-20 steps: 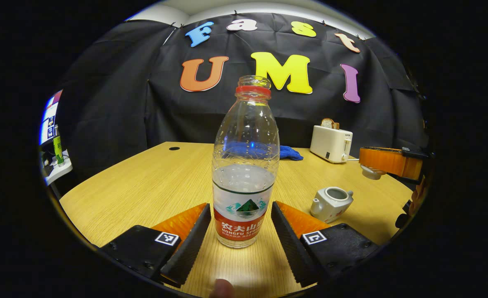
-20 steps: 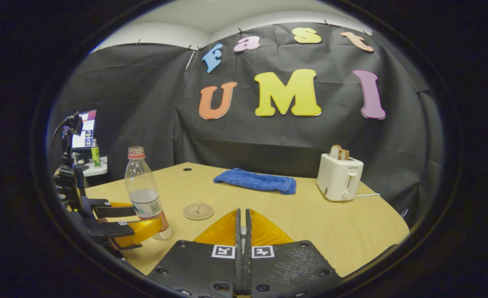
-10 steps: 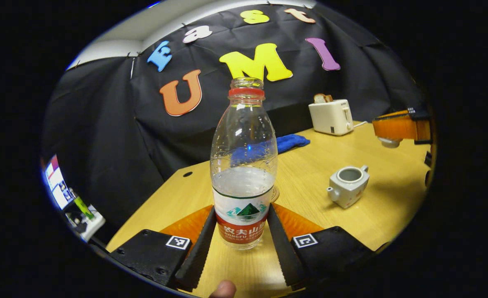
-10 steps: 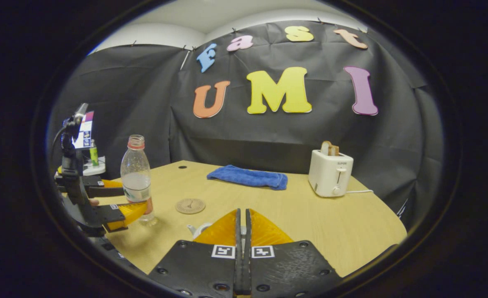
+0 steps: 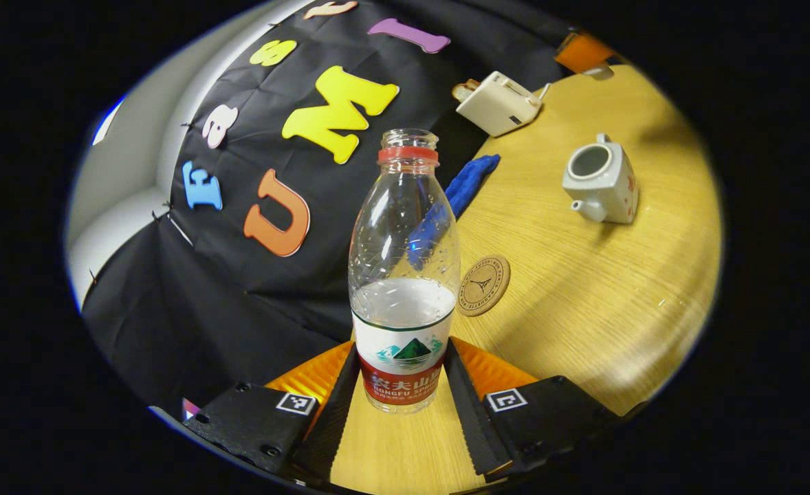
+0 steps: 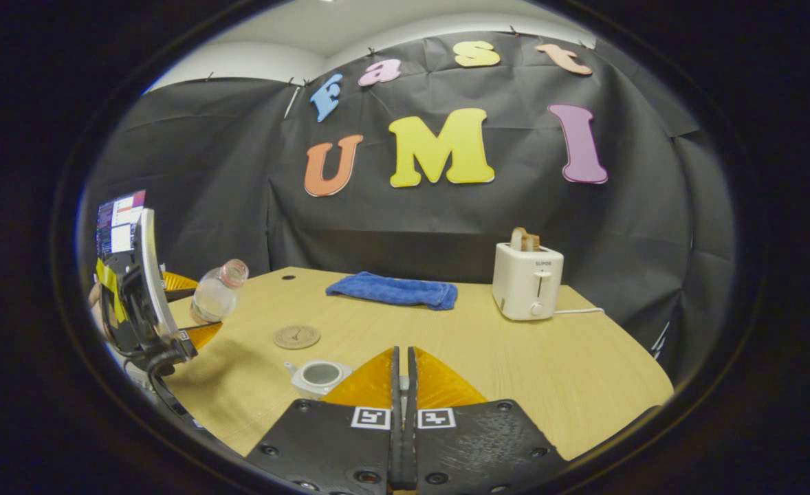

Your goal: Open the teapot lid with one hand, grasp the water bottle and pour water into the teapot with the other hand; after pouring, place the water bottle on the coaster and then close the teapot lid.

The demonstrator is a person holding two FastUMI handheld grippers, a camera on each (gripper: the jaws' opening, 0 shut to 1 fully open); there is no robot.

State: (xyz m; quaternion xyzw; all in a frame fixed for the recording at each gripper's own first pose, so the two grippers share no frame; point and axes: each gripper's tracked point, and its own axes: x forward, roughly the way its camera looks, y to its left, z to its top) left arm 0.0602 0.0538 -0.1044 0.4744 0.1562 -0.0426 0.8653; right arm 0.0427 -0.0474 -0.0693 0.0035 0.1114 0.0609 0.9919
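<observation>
My left gripper [image 5: 400, 347] is shut on the label band of a clear, uncapped water bottle [image 5: 405, 275], about a third full. In the right gripper view the bottle [image 6: 216, 292] is off the table, leaning with its neck toward the middle, held by the left gripper [image 6: 195, 309]. The white teapot [image 5: 601, 179] stands open on the table; it also sits just before my right gripper [image 6: 403, 357]. That gripper is shut. In the left gripper view, the right gripper [image 5: 580, 49] holds the small white lid [image 5: 597, 70] above the table. A round coaster [image 5: 484, 285] lies between bottle and teapot.
A white toaster [image 6: 527, 280] with bread stands at the back right of the wooden table [image 6: 549, 371]. A blue cloth [image 6: 392, 290] lies along the back edge. A monitor [image 6: 119, 223] stands off the table's left side.
My left gripper closed on the bottle, lifted it off the table and tilted it toward the teapot. The right gripper stayed shut and shifted slightly, so the teapot now shows before it.
</observation>
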